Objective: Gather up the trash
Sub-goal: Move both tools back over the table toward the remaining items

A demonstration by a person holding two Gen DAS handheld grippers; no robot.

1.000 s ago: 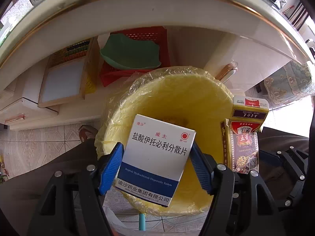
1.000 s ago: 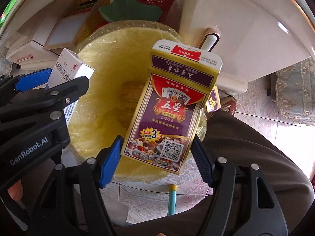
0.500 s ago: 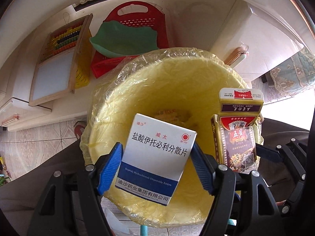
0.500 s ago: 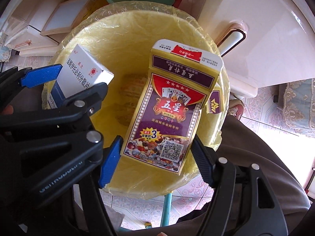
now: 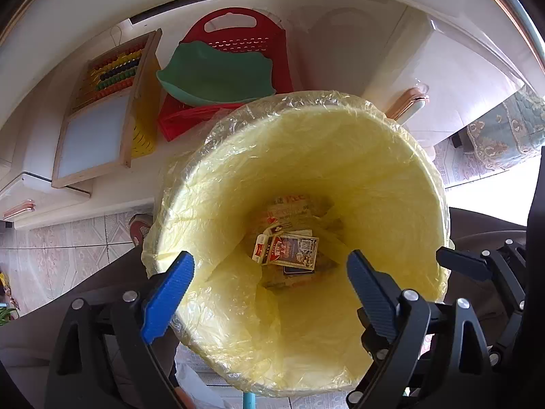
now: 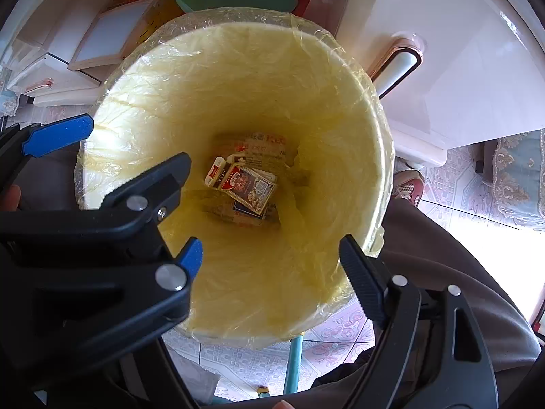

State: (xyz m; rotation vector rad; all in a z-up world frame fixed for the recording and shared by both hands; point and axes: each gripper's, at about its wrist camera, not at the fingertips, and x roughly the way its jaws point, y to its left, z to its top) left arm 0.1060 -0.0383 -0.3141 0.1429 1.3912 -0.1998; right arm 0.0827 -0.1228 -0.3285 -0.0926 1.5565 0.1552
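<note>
Left gripper (image 5: 270, 274) hangs over the bin (image 5: 402, 170) with its blue fingers (image 5: 168, 289) spread wide and nothing between them; right gripper (image 6: 269, 260) beside it is likewise spread and empty above the same rim; the playing-card box (image 6: 248, 185) lies flat at the bottom of the yellow liner (image 6: 238, 78), on top of other paper packaging (image 6: 265, 143); behind the bin stand a green dish (image 5: 218, 75), a red basket (image 5: 235, 30) and an abacus board (image 5: 102, 119).
</note>
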